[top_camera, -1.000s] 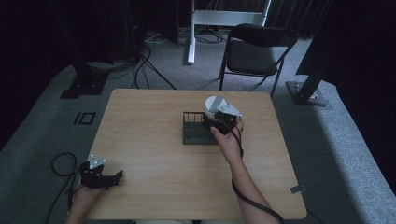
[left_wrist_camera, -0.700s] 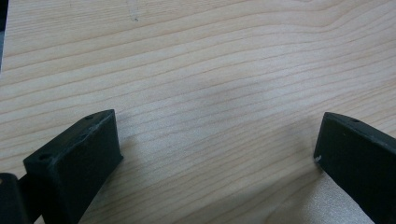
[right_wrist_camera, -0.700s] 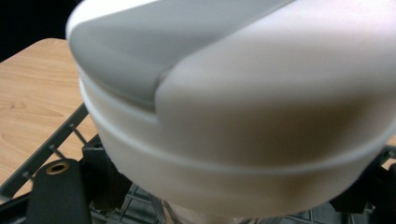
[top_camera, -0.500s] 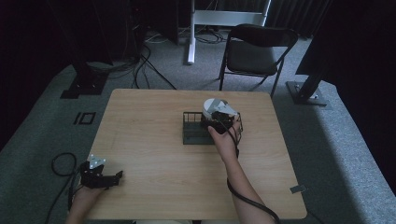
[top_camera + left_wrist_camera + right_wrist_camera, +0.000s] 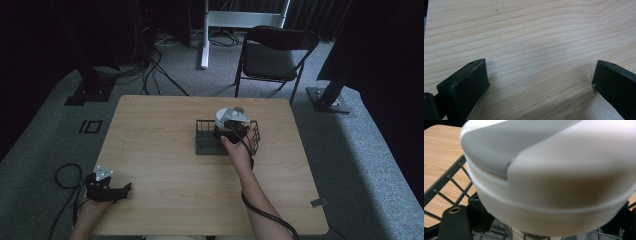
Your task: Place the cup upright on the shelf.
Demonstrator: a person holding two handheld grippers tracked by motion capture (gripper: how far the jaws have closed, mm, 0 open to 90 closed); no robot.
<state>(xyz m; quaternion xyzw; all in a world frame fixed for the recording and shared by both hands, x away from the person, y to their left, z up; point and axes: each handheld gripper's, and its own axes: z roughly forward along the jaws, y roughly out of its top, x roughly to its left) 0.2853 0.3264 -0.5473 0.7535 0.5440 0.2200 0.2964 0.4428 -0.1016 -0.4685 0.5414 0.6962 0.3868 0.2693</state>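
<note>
The light wooden table (image 5: pixel 165 150) carries a black wire basket (image 5: pixel 210 140) right of its middle. A white round bowl (image 5: pixel 554 177) sits over the basket's far side, between the jaws of the right gripper (image 5: pixel 231 126), which are clamped on its lower sides. At the near left corner, well apart, the left gripper (image 5: pixel 541 82) rests with its jaws spread wide over bare wood, holding nothing.
</note>
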